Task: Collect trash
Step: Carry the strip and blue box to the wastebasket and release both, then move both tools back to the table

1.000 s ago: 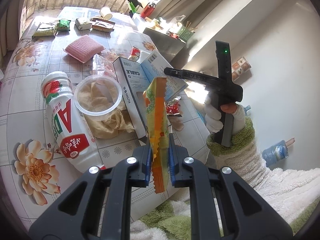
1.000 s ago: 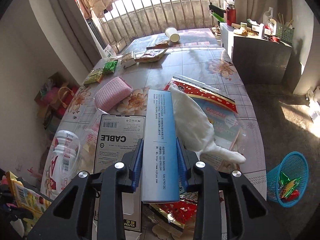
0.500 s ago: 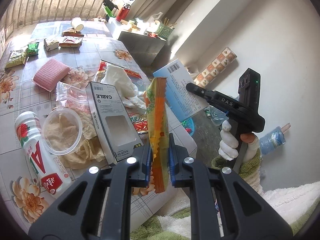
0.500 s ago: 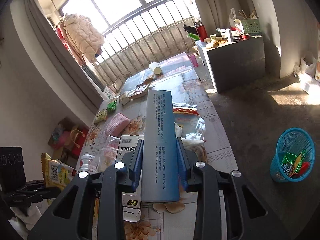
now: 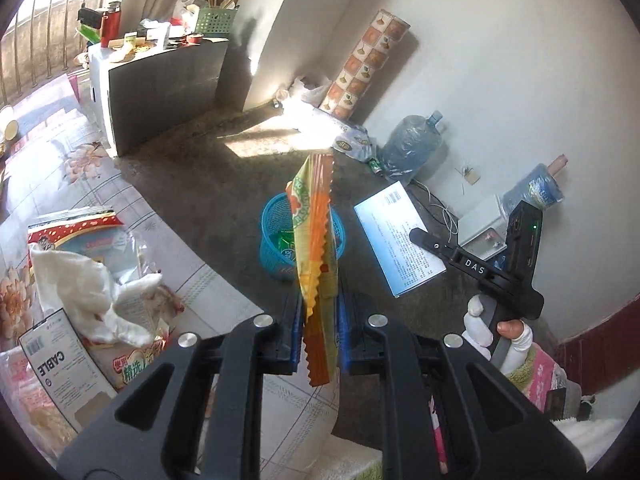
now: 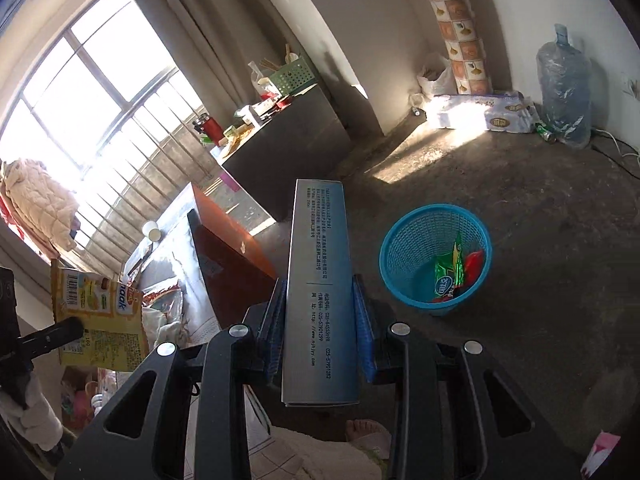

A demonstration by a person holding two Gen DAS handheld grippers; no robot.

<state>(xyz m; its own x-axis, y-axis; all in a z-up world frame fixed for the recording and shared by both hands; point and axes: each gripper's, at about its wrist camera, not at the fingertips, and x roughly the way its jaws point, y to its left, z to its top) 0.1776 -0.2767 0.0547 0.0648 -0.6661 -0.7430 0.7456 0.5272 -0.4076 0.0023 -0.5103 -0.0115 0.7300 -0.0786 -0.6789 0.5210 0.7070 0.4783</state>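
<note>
My left gripper (image 5: 318,330) is shut on a yellow and orange snack wrapper (image 5: 316,240), held edge-on in the air past the table's edge. Beyond the wrapper a blue mesh basket (image 5: 272,236) stands on the floor. The right gripper (image 6: 320,326) is shut on a flat pale blue box (image 6: 318,280), seen too in the left wrist view (image 5: 398,240). In the right wrist view the blue basket (image 6: 400,240) stands on the floor to the box's right with a few wrappers inside. The snack wrapper (image 6: 98,320) shows at the left edge there.
A floral table (image 5: 60,152) at the left carries a white cloth (image 5: 88,292), a CABLE box (image 5: 60,376) and food bags. A grey cabinet (image 5: 160,84) stands beyond. A large water bottle (image 6: 564,80) and a patterned roll (image 6: 460,28) stand by the wall. Bare concrete floor (image 6: 540,260) surrounds the basket.
Both grippers swung off the table toward the floor, each still holding its item. The blue basket has come to the middle of both views. The table has slid to the left.
</note>
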